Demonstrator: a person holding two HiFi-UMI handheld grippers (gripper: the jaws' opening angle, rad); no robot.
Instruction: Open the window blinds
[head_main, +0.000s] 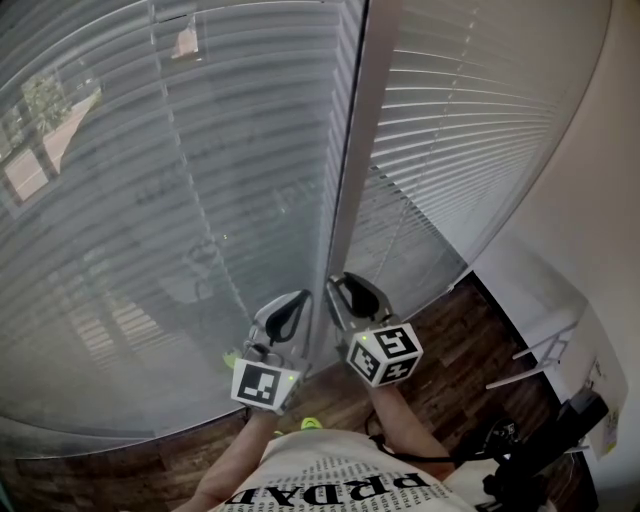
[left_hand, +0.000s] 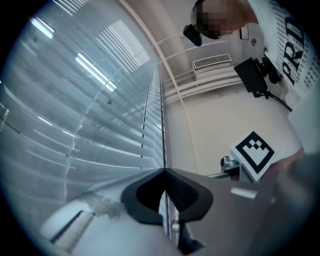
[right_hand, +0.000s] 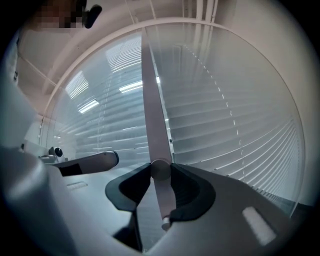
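Note:
Two sets of grey slatted blinds cover the windows, the left blind (head_main: 170, 200) and the right blind (head_main: 470, 120); their slats lie nearly flat against the glass. A long pale tilt wand (head_main: 362, 150) hangs down between them. My right gripper (head_main: 336, 283) is shut on the wand's lower end; the wand (right_hand: 151, 110) runs straight between its pads (right_hand: 186, 187). Just to its left, my left gripper (head_main: 303, 298) points up at the blinds. In its own view the tips (left_hand: 163, 171) meet, and a thin dark line at the blind's edge (left_hand: 162, 115) runs down to them.
Dark wood floor (head_main: 450, 340) lies under the windows. A white wall (head_main: 590, 200) closes the right side, with a white rack (head_main: 550, 350) and a black stand (head_main: 540, 460) near it. The person's printed shirt (head_main: 350, 480) fills the bottom edge.

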